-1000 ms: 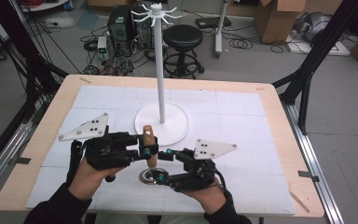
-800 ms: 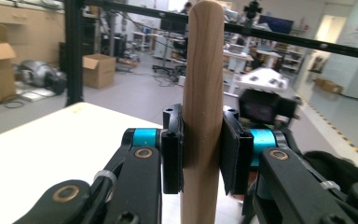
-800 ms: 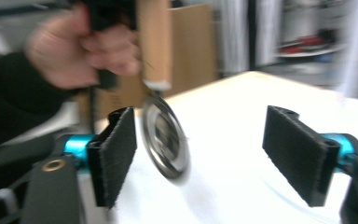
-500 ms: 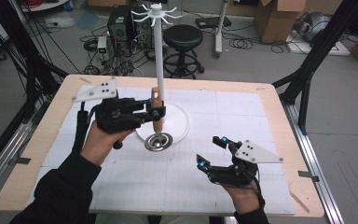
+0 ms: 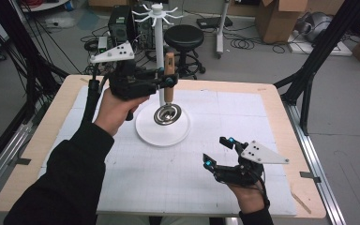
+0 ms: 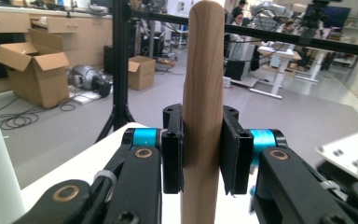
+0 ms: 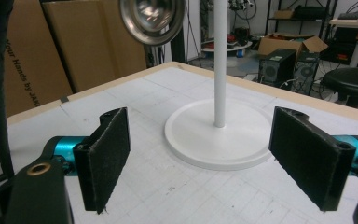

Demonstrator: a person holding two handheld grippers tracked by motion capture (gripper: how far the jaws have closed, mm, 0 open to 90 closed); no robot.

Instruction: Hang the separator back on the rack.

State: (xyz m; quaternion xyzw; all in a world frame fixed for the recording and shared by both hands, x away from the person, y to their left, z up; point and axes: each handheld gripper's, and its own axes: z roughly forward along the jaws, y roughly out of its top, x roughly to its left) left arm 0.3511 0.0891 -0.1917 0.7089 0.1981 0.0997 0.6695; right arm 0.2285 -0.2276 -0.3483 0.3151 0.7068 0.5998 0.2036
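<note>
Left gripper [image 5: 168,80] clamped on wooden handle [image 6: 203,107] of upright steel ladle [image 5: 167,114], held above white stand base [image 5: 147,131] beside the pole. Right gripper [image 5: 218,152] near that base, jaws just opened wide, nothing between them.

The stand [image 5: 160,61] rises from its round base [image 5: 168,133] mid-worktop [image 5: 122,187], with the ladle [image 5: 168,105] hanging just in front of the pole. Bare mat lies open around the right gripper [image 5: 218,152], whose spread jaws face the base with nothing between.
</note>
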